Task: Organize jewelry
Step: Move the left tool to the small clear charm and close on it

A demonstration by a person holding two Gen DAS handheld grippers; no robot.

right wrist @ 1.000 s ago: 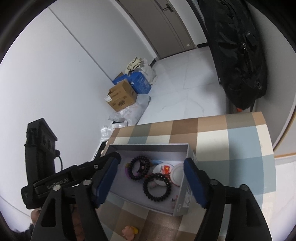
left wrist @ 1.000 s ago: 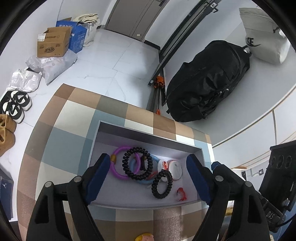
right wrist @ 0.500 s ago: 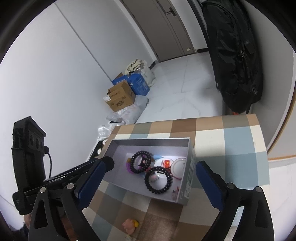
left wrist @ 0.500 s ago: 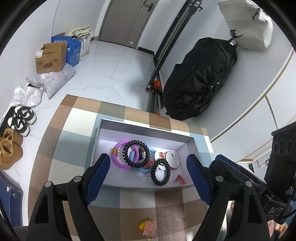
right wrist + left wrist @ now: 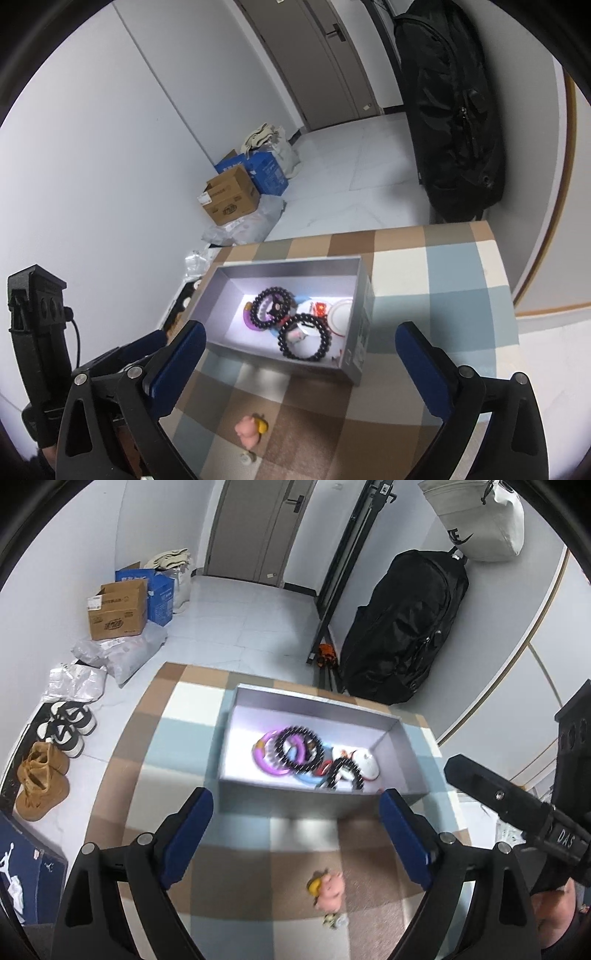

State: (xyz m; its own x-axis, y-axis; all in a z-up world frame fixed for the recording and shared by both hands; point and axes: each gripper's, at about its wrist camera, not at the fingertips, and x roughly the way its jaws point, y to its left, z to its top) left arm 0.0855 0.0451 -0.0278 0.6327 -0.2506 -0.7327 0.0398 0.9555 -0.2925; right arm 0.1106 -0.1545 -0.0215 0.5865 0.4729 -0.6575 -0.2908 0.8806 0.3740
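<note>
An open grey box (image 5: 280,805) (image 5: 288,266) sits on the checked tablecloth (image 5: 147,775). It holds two black bead bracelets (image 5: 277,749) (image 5: 345,761), a purple ring (image 5: 258,757) and a white round piece (image 5: 365,764). The right wrist view shows the same bracelets (image 5: 255,308) (image 5: 303,356) and white piece (image 5: 341,317). A small pink figure charm (image 5: 330,888) (image 5: 248,428) lies on the cloth in front of the box. My left gripper (image 5: 295,801) hovers just short of the box's near wall, its jaws opening and nothing between them. My right gripper (image 5: 301,330) is wide open and holds nothing.
A black backpack (image 5: 402,627) leans on the wall behind the table. Cardboard boxes (image 5: 116,611), plastic bags and shoes (image 5: 66,727) lie on the floor to the left. The right tool's body (image 5: 517,805) crosses the left view; the left tool (image 5: 40,332) shows at the right view's edge.
Both grippers have drawn back from the box, which now lies beyond the fingertips rather than between them. The right jaws have spread wider. The pink charm has come into fuller view.
</note>
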